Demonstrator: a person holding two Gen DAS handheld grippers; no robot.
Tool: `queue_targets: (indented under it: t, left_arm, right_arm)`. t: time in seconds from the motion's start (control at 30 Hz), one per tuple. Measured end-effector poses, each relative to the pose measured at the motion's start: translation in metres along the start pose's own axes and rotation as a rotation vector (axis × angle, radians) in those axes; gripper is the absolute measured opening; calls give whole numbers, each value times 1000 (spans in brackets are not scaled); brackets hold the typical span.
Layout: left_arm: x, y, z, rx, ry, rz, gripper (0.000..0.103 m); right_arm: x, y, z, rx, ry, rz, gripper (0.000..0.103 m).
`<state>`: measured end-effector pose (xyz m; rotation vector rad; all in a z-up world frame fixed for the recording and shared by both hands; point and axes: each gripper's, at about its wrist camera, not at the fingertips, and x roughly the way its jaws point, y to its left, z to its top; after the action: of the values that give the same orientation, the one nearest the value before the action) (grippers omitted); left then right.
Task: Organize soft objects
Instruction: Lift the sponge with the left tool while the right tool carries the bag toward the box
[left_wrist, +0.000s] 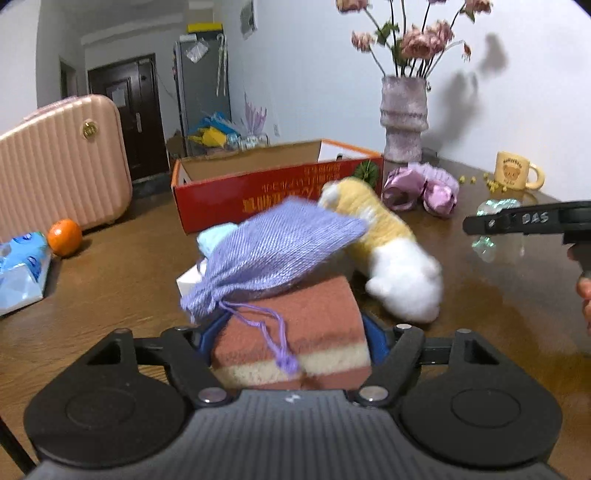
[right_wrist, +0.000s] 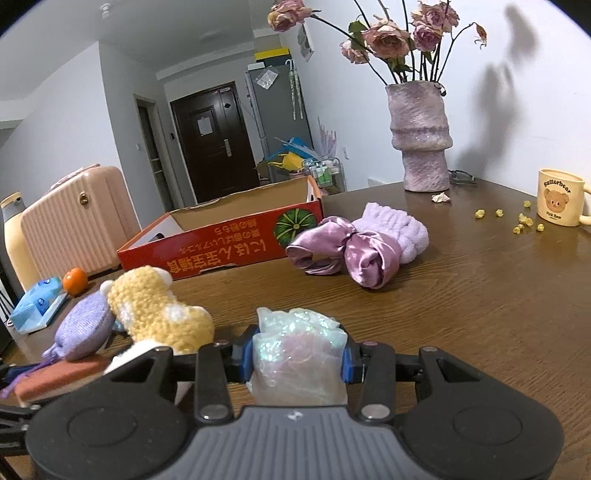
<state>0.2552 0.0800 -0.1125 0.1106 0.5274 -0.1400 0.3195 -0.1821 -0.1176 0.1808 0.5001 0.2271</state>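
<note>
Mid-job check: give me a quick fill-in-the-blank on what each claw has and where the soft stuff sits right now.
1. The left claw grips a ____ with a purple pouch lying on it.
2. The right claw is shut on an iridescent ____.
3. The box stands ____ on top.
4. The mug shows a ____.

Missing words: sponge; bag; open; bear

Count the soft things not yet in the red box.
5: sponge in the left gripper, purple pouch on it, plush toy beside, iridescent bag in the right gripper, purple headband near the vase. More may be hidden.
</note>
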Motion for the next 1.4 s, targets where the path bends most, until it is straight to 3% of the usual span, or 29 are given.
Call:
queue_targets:
  t: [0.7,1.4]
  left_arm:
    - [-92,-13,1,-115,-272,76,74]
    - [-70,-7,58,-148,-330,121,74]
  right_arm:
    - [-21,3,-5,-14,-63,-5,41]
    - [-28,23,27,-94,-169,34,41]
